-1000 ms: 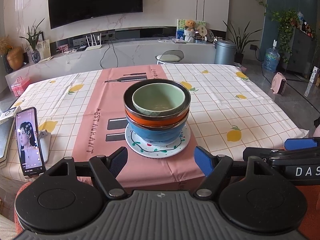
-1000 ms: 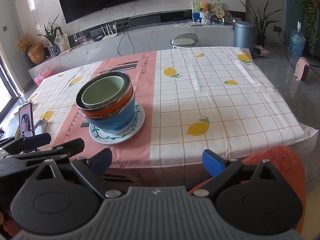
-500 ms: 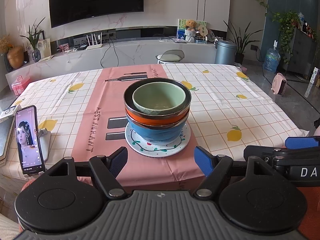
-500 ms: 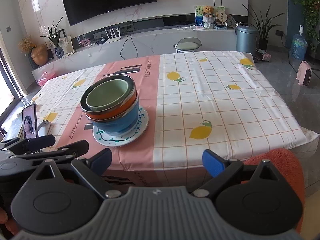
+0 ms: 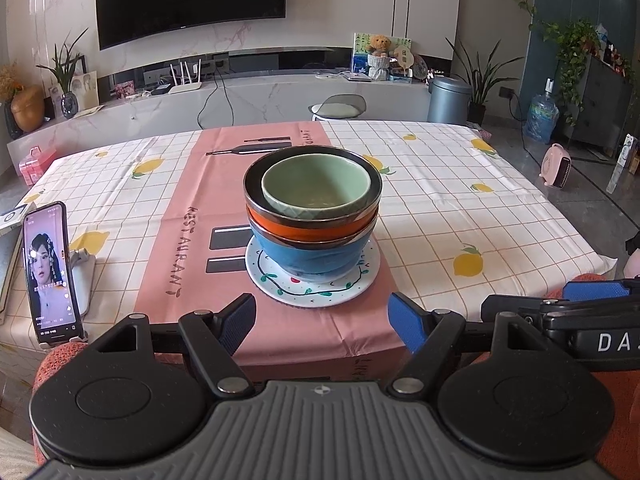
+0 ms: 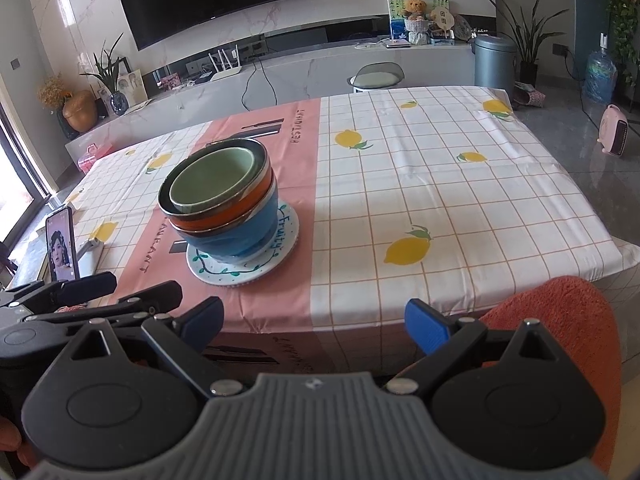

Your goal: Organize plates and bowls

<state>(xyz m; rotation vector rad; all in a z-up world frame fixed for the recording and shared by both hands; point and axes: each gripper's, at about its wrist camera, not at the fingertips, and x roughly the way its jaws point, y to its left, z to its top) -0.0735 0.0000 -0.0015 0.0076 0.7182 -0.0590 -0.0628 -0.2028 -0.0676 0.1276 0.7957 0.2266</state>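
Observation:
A stack of bowls stands on a white plate (image 5: 316, 292) (image 6: 208, 270) with a vine pattern, on the pink strip of the tablecloth. From the bottom it holds a blue bowl (image 5: 316, 256) (image 6: 244, 236), an orange bowl (image 5: 312, 230) (image 6: 224, 216) with a dark rim, and a pale green bowl (image 5: 316, 184) (image 6: 214, 180) nested on top. My left gripper (image 5: 322, 320) is open at the table's near edge, straight in front of the stack and apart from it. My right gripper (image 6: 314, 320) is open too, off the near edge, with the stack ahead to its left.
A phone (image 5: 50, 272) (image 6: 62, 248) leans upright on a stand at the near left of the table (image 6: 460, 200). An orange cushion (image 6: 560, 320) lies below the near edge at the right. A stool (image 5: 338, 108) stands beyond the far edge.
Both grippers have crept slightly forward and up, so the stack looks a little nearer in both views. The bowls and plate have not moved, and both grippers stay open.

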